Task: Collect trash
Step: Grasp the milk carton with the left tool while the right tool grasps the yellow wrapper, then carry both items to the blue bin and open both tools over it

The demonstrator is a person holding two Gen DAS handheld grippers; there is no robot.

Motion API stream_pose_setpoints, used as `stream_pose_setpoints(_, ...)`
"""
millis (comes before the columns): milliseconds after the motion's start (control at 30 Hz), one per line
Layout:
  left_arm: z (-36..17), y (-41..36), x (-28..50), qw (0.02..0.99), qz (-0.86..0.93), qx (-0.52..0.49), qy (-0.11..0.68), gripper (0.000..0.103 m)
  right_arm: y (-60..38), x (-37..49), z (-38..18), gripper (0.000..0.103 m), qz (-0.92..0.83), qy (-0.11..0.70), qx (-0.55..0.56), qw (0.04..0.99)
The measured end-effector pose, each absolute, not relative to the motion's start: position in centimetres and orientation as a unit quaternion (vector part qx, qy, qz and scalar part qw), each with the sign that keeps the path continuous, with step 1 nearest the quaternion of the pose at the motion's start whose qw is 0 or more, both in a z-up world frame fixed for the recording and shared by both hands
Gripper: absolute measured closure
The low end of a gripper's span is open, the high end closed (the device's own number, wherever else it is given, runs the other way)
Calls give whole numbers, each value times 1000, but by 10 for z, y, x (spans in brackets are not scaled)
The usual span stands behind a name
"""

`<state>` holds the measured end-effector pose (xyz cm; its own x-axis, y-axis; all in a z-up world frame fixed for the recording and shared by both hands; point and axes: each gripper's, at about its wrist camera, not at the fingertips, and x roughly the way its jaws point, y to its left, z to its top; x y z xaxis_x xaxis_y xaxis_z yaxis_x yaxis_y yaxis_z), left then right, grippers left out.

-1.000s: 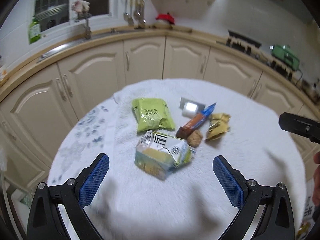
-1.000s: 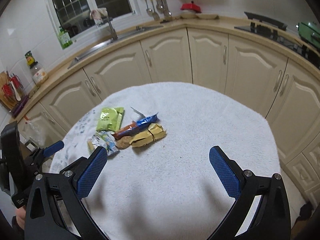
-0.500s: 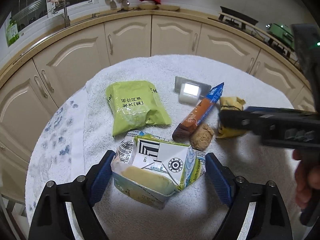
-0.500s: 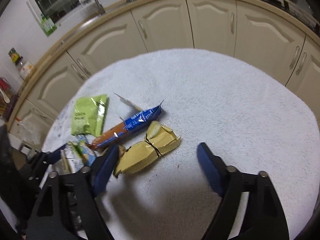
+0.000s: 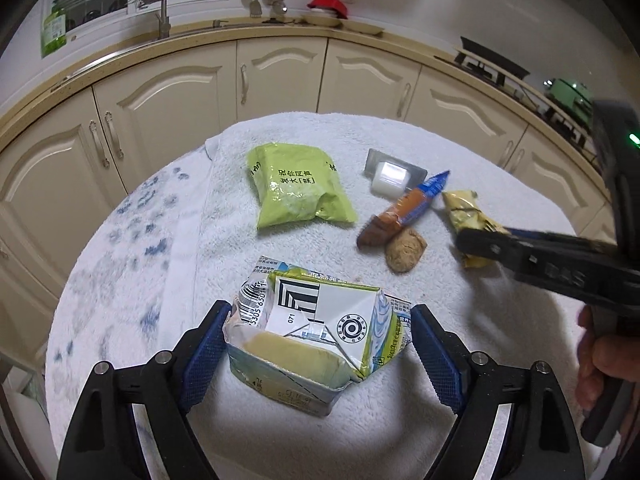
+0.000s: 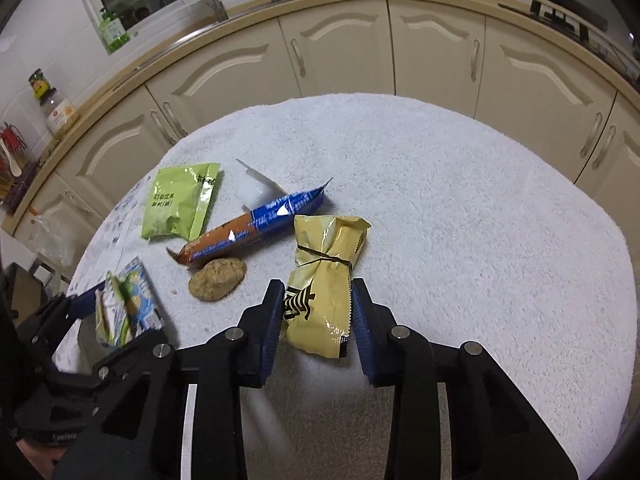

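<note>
Towel-covered round table (image 6: 460, 184) with green packet (image 5: 298, 190), carton (image 5: 316, 336), yellow wrapper (image 6: 324, 280).

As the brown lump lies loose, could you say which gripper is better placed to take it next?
Right, probably: the brown lump lies just beside the right gripper, whose jaws have just been closing on the yellow wrapper.

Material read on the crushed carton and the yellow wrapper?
Crushed carton: looks like coated paperboard, printed and semi-gloss; it holds sharp creases and folded flaps. Yellow wrapper: likely thin plastic film, glossy; highlights, soft crinkles, serrated edge. Any inner lining can't be seen.
</note>
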<state>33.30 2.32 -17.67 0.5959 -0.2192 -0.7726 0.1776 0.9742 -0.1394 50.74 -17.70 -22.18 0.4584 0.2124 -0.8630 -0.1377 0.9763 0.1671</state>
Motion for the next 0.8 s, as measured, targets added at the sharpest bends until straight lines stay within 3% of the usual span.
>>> stream_pose_setpoints(233, -168, 29, 319, 899, -100, -41, 425, 20, -173, 509, -224, 73, 104, 502, 22, 858)
stream_pose_setpoints(800, -118, 0, 257, 920, -119, -28, 372, 20, -241, 421, -179, 74, 116, 466, 105, 871)
